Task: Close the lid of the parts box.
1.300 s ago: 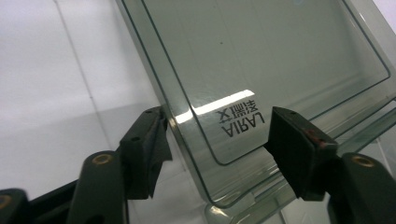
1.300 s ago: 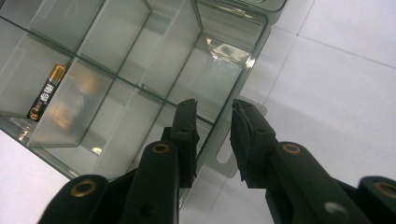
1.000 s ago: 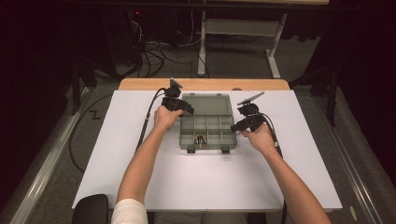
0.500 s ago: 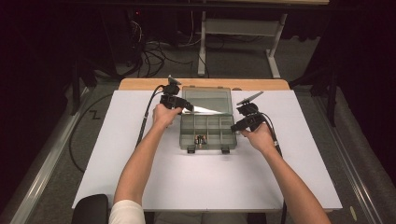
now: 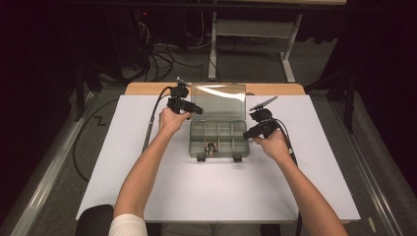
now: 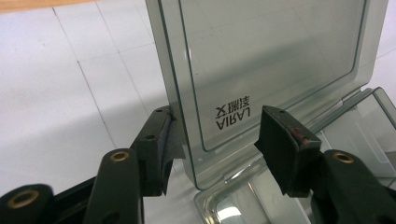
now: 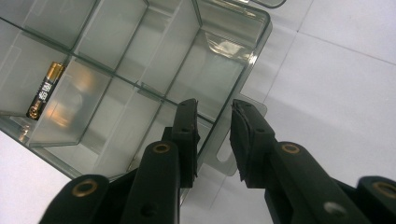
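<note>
Centrally placed on the white table [image 5: 123,196]: clear compartment box [image 5: 218,137], wide bare surface on every side, wooden edge just behind. Lid [image 5: 219,101] now standing nearly upright, flat a second ago. Left gripper [image 5: 189,109] straddling the lid's side edge, jaws just been closing, one pad touching the rim, the other apart from it. Right gripper [image 5: 252,132] set over the box's right wall, jaws part open, grip not clear. Battery [image 7: 45,91] lying in a front compartment.
</note>
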`<state>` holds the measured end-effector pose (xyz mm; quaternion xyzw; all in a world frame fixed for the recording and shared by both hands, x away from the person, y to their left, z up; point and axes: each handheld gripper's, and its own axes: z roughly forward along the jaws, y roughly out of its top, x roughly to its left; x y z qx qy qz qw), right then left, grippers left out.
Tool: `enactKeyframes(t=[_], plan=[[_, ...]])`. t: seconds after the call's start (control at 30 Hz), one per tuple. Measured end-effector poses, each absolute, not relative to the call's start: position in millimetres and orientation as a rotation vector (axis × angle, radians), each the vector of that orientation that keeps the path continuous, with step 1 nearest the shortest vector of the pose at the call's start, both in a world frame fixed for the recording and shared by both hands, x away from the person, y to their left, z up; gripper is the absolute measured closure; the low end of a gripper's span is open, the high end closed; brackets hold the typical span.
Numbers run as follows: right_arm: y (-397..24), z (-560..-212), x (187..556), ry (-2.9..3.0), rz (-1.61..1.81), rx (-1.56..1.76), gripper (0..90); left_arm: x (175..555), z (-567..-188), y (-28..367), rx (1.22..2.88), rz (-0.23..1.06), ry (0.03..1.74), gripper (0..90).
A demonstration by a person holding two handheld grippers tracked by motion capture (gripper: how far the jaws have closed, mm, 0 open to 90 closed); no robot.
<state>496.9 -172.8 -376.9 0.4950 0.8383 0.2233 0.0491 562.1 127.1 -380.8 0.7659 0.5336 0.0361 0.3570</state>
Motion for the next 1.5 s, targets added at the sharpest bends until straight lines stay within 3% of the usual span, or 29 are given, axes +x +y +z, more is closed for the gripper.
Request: enactKeyframes(t=[0.6,1.5], plan=[[-173,-377,497,2.553,0.683,1.508,73.9,547,-371,126,2.030,0.185,1.305,53.1],[-173,-377,495,2.544,0.687,1.514,73.9,531,-367,130,2.085,0.221,1.237,61.5]])
